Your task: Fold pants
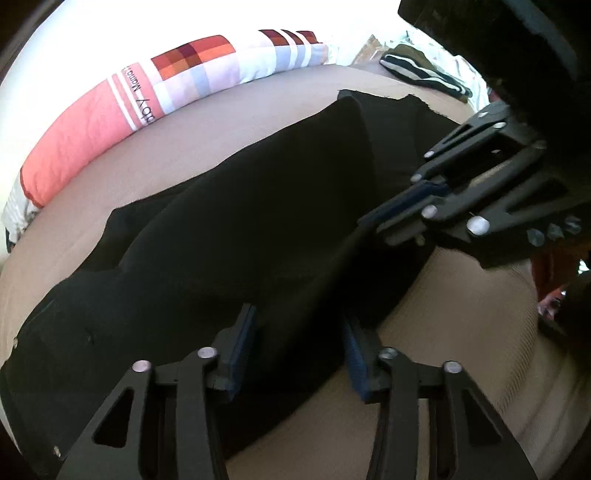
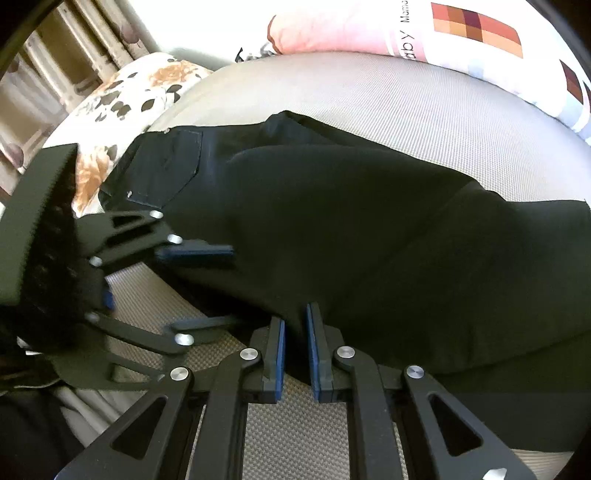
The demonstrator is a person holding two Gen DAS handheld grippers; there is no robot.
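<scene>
The left hand-held gripper point(image 1: 299, 332) hangs over the near edge of the black pants point(image 1: 229, 236), its jaws apart with the dark cloth between them, not pinched. The pants lie spread across the beige bed point(image 2: 369, 92). The right hand-held gripper point(image 2: 295, 325) is clenched on a fold of the pants' edge.

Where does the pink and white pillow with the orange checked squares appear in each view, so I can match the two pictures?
Left wrist view: pink and white pillow with orange checked squares lies along the upper left, behind the black pants.
Right wrist view: the pillow fills the upper right.
Shared landmark: the black pants on the beige woven surface.
</scene>
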